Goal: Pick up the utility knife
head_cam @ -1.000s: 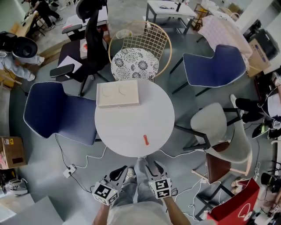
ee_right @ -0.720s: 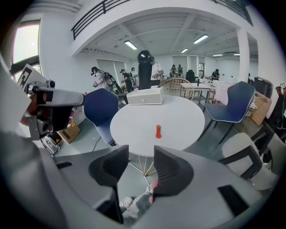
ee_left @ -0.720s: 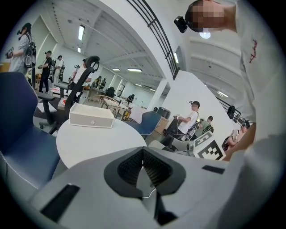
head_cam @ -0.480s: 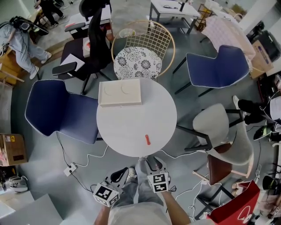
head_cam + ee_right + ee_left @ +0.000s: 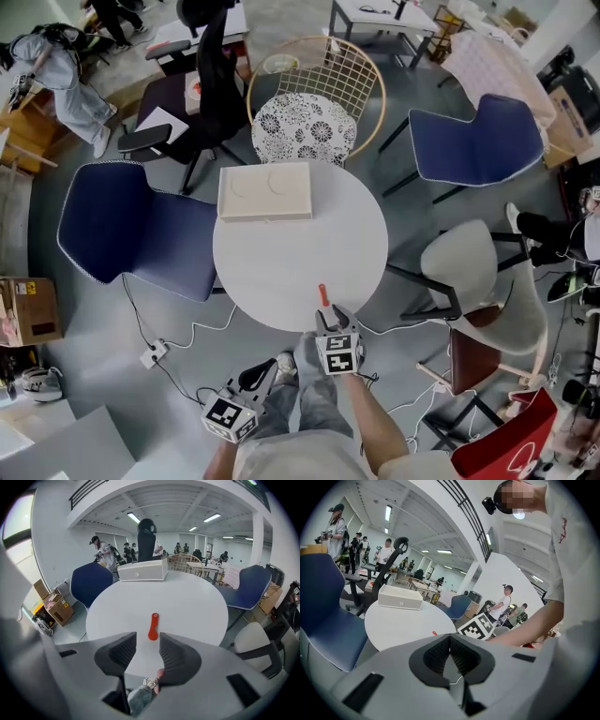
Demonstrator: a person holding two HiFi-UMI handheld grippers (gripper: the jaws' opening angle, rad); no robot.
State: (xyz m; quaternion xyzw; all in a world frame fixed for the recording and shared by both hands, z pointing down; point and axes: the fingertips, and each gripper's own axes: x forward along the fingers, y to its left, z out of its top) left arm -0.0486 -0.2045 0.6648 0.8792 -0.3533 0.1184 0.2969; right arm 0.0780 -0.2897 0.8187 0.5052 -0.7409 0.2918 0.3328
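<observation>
The right gripper (image 5: 147,638) has its jaws well apart; they have just been closing a little, and nothing stands between them yet. The red utility knife (image 5: 153,626) lies straight ahead at their 12 o'clock, flat on the round white table (image 5: 281,262), with its length roughly along the line of approach. Seen from the head, the knife (image 5: 323,294) sits near the table's 6 o'clock rim, just beyond the right gripper (image 5: 330,321). To do the reach well, I would keep the jaws straddling the knife's narrow width, bring the tips down until they almost brush the tabletop, and close around the middle of the handle, since so thin and flat a thing can slide away from a high or lopsided pinch. The left gripper (image 5: 450,639) is closed with nothing in it and hangs low at 7 o'clock, clear of the work. The near rim lies right under the reaching claw, so a nudge toward 6 o'clock could push the knife off. Toward 12 o'clock the tabletop is bare as far as the beige box (image 5: 265,191), leaving ample room; chairs ring the table.
</observation>
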